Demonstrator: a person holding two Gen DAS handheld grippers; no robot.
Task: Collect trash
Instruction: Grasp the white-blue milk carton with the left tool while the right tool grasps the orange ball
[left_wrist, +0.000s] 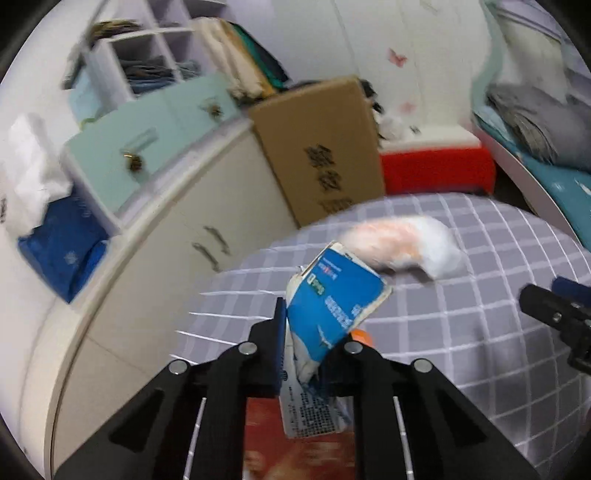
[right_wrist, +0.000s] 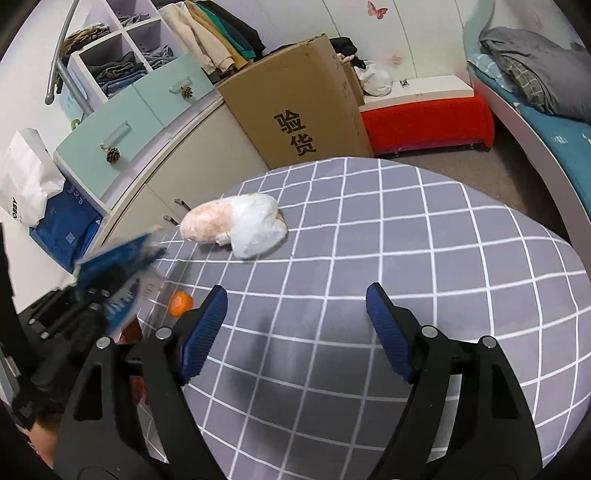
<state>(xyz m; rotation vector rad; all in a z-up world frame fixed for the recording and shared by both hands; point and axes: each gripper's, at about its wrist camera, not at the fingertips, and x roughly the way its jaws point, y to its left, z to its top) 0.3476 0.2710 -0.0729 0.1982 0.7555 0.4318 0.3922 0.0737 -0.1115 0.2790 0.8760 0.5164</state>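
Left wrist view: a crushed blue carton is pinched at its lower, flattened end by the left gripper, clear of the checked cloth. It is judged light and limp, likely to bend or slip unless taken across the creased end. A bagged bundle is left near the cloth's far edge, soft and crinkly, best taken at the bunched plastic. The right gripper is held spread wide, with nothing between its pads. An orange cap lies beside it.
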